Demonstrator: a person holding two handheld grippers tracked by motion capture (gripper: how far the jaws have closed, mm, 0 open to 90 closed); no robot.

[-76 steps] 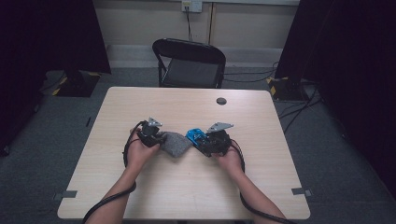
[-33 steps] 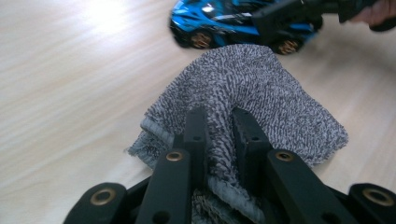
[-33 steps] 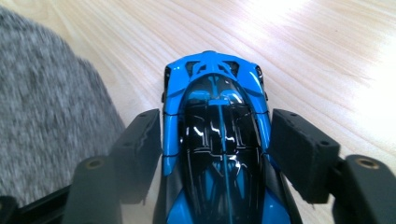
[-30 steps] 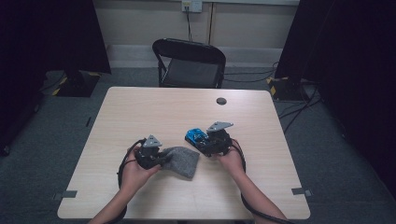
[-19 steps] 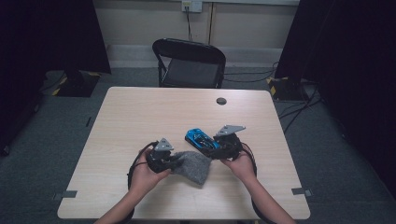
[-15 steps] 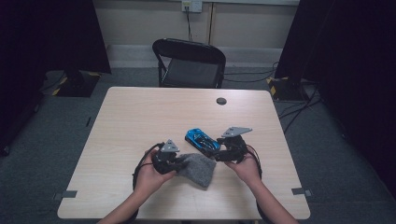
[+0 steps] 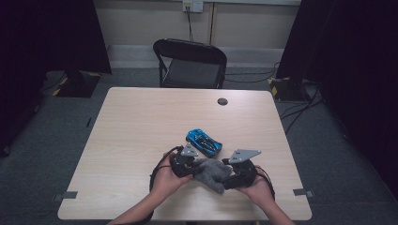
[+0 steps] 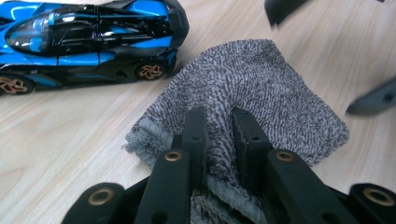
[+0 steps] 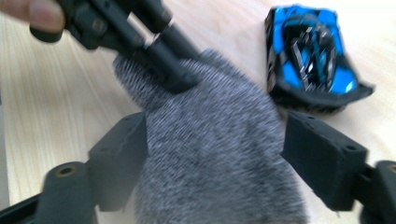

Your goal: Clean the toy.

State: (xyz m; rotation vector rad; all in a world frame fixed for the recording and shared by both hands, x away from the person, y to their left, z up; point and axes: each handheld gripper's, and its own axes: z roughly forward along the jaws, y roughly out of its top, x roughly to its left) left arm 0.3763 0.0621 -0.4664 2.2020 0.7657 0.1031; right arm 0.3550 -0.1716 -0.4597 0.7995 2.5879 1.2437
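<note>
Grey cloth (image 7: 213, 172) on the table (image 7: 131, 136), right beside the blue toy car (image 7: 203, 141).
Left gripper (image 8: 219, 123) is pinching the cloth's edge; right gripper (image 9: 215, 154) has just been opening, jaws spread wide with the cloth's other end between them.

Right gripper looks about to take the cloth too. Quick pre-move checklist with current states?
1. Left gripper clamped on grey cloth: ok, jaws pinch a fold.
2. Right gripper wide enough for the cloth: ok, jaws have just been opening, cloth between them.
3. Right pads pressing the cloth: not ok, the pad beside the car stands apart.
4. Cloth clear of the blue toy car: cannot tell, its edge lies close to the car.
5. Cloth resting on the table: ok.
</note>
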